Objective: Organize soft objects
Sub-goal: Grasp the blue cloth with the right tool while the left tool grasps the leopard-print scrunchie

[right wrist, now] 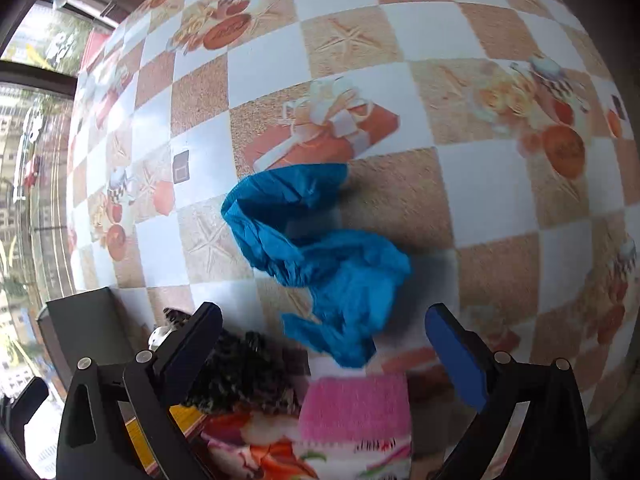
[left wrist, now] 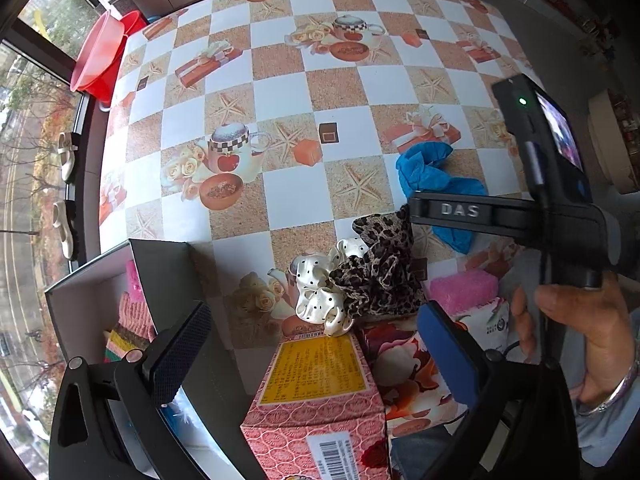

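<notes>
The left gripper (left wrist: 316,360) sat nearest the lens, its jaws spread wide and gripping nothing, above a pink patterned carton (left wrist: 320,400). To its left stood an open dark box (left wrist: 160,264) already containing pink knitted items (left wrist: 134,312). Just beyond the carton lay a white polka-dot scrunchie (left wrist: 320,300) touching a leopard-print scrunchie (left wrist: 380,276), then a pink sponge (left wrist: 464,288) further right.

The right gripper (right wrist: 324,344) was likewise fully open and empty. The blue shoe cover (right wrist: 320,244) lay crumpled on the checkered tablecloth (right wrist: 480,184), its near end between and just ahead of the fingertips, its far end trailing away to the left.

Probable faults: the thin, slack cover could slip out if only a loose fold were pinched. The leopard-print scrunchie lay against the left finger (right wrist: 192,344) and could be caught in the same closure. Motion blur in the right wrist view suggested movement, so closing early could miss the cover.
</notes>
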A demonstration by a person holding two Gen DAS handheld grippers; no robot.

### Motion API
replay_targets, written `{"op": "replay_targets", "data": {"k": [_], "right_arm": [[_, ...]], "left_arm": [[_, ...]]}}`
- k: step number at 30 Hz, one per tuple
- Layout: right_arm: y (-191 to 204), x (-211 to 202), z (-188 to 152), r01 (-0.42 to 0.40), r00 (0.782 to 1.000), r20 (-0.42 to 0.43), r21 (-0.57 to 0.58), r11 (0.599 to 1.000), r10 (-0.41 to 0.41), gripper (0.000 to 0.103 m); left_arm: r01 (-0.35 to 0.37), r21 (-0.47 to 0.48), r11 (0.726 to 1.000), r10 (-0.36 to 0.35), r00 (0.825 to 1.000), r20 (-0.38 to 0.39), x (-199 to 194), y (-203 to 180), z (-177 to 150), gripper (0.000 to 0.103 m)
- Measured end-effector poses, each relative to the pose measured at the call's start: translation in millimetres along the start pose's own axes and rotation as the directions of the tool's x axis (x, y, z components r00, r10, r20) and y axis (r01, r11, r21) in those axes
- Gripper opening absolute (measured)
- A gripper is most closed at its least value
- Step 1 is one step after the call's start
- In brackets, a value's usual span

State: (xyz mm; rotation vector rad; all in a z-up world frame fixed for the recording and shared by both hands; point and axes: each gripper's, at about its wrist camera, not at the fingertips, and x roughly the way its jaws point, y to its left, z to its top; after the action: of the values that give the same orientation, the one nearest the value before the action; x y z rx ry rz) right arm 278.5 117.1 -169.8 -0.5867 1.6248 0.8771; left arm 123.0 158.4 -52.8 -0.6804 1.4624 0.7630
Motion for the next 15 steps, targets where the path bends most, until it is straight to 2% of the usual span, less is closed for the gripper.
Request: {"op": "replay_targets", "data": {"k": [4, 6, 7, 9, 10, 15], "right_arm": [[7.8, 15.3, 7.8, 0.036, 0.999, -0.01, -0.058, 0.998, -0.037, 0.102], [5.6, 16.8, 9.3, 0.058, 0.998, -0.004, -0.078, 0.995, -0.059, 0.089], [5.0, 15.2, 10.3, 0.081, 0.997, 0.009, -0.091, 0.993, -0.08, 0.081], [2.2, 8.9, 11.1, 0.117, 0.993, 0.041, -0.136, 0.984, -0.112, 0.051], [-1.3, 6.5, 12.9, 0.116, 0.993, 0.045, -0.149, 0.982, -0.111, 0.021], [-53.1, -8.0, 16.1, 0.01, 1.0, 0.023, -0.049, 0.999, -0.008, 0.019]], "left_arm": [[-0.029, 0.018, 0.999, 0.029, 0.999, -0.032, 10.7, -12.3, 5.4, 0.103], [-0.046, 0.041, 0.998, 0.048, 0.998, -0.043, 15.4, -21.3, 8.7, 0.103], [-0.058, 0.059, 0.997, 0.061, 0.997, -0.049, 18.5, -27.9, 11.3, 0.103], [-0.076, 0.092, 0.993, 0.082, 0.995, -0.061, 24.9, -40.9, 17.3, 0.103], [-0.082, 0.108, 0.991, 0.09, 0.994, -0.066, 28.2, -47.5, 20.4, 0.103], [-0.11, 0.197, 0.974, 0.138, 0.982, -0.133, 61.2, -79.6, 35.4, 0.102]]}}
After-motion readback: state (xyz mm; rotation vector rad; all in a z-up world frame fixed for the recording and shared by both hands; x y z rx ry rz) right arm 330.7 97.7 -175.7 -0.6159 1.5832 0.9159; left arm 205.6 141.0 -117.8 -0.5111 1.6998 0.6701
